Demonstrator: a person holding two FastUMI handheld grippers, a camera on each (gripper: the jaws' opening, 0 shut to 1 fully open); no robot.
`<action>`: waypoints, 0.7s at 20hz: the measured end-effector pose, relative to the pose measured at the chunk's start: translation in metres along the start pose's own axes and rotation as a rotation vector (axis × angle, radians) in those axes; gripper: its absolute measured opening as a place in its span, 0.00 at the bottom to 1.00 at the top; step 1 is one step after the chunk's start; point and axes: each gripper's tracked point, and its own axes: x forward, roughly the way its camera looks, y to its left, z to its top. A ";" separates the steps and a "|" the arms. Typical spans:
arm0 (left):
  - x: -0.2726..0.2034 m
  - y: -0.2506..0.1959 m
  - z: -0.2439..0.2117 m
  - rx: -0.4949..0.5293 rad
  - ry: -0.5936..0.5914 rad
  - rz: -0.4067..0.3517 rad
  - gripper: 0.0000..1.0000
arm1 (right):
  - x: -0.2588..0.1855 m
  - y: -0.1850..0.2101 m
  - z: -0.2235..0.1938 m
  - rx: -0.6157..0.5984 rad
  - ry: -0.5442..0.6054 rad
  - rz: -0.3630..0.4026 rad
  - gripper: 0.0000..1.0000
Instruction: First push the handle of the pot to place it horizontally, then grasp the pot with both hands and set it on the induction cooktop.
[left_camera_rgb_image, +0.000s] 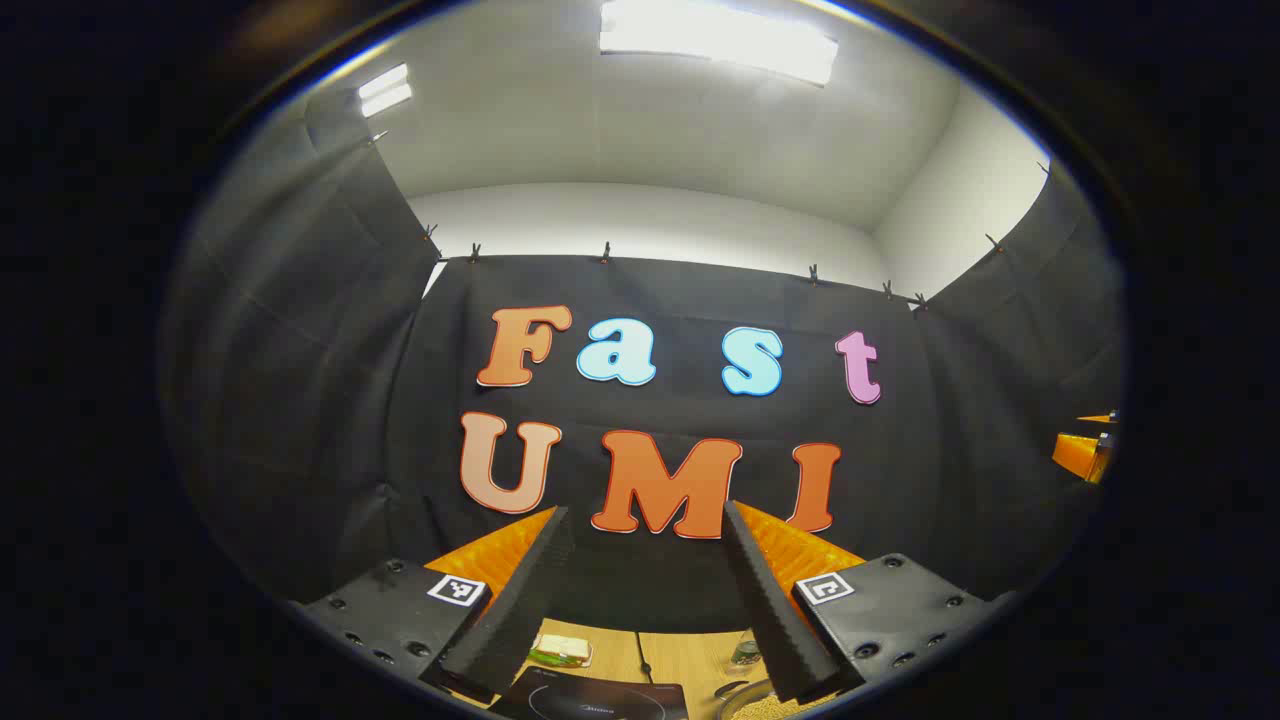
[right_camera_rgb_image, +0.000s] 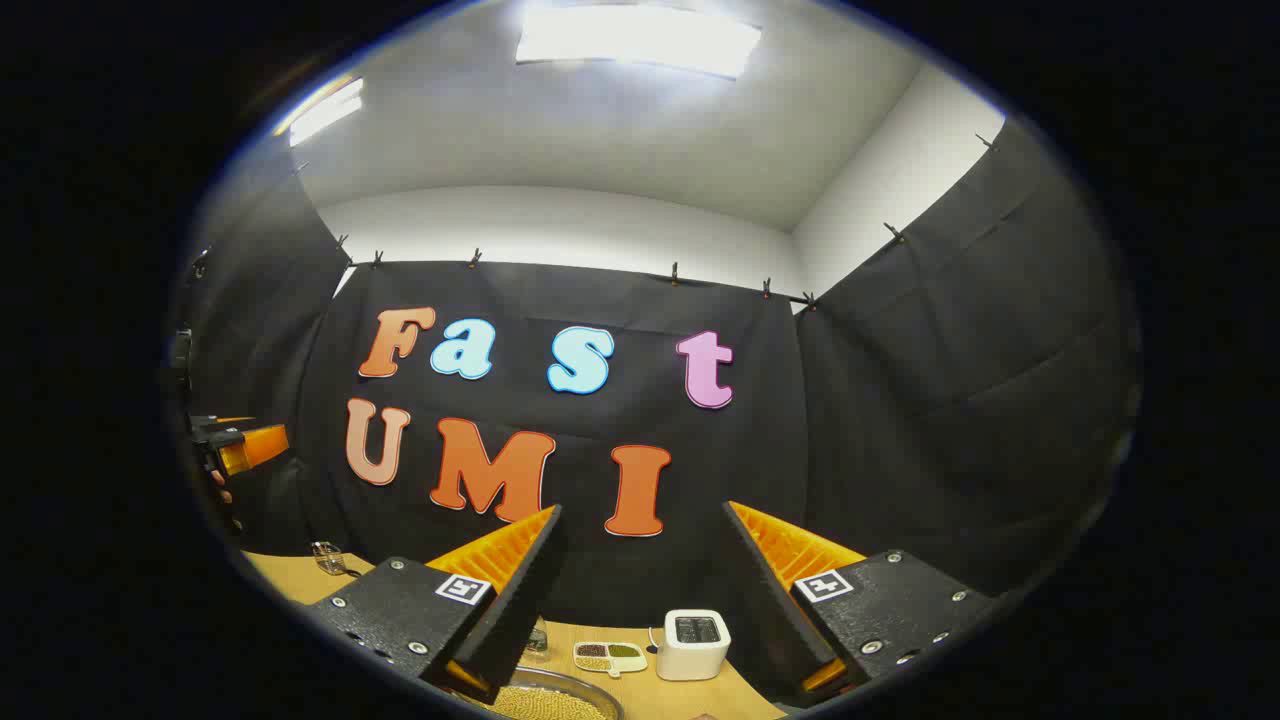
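Observation:
My left gripper (left_camera_rgb_image: 645, 512) is raised and open, with nothing between its fingers. Below it, at the bottom edge of the left gripper view, lies the black induction cooktop (left_camera_rgb_image: 600, 700), and to its right the metal rim of the pot (left_camera_rgb_image: 745, 692), filled with yellowish grains. My right gripper (right_camera_rgb_image: 642, 510) is also open and holds nothing. The pot (right_camera_rgb_image: 550, 702) shows under its left finger at the bottom of the right gripper view. I cannot see the pot's handle. Each gripper appears far off at the other view's edge: the right gripper (left_camera_rgb_image: 1085, 452) and the left gripper (right_camera_rgb_image: 245, 445).
On the wooden table (right_camera_rgb_image: 640, 690) stand a white toaster (right_camera_rgb_image: 692, 643), a divided dish of grains (right_camera_rgb_image: 610, 656) and a small glass (right_camera_rgb_image: 537, 636). A wrapped sandwich (left_camera_rgb_image: 562, 650), a small jar (left_camera_rgb_image: 745, 652) and a cable (left_camera_rgb_image: 640, 655) lie behind the cooktop.

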 end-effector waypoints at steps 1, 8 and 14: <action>0.001 -0.002 -0.001 0.001 -0.002 -0.002 0.97 | 0.000 -0.001 0.000 0.000 -0.003 -0.003 0.95; -0.002 -0.002 -0.004 0.019 0.008 -0.002 0.97 | -0.004 -0.005 0.002 0.002 -0.014 -0.009 0.95; -0.007 0.005 -0.005 0.033 0.015 0.010 0.97 | -0.004 -0.003 -0.003 0.013 -0.002 -0.007 0.95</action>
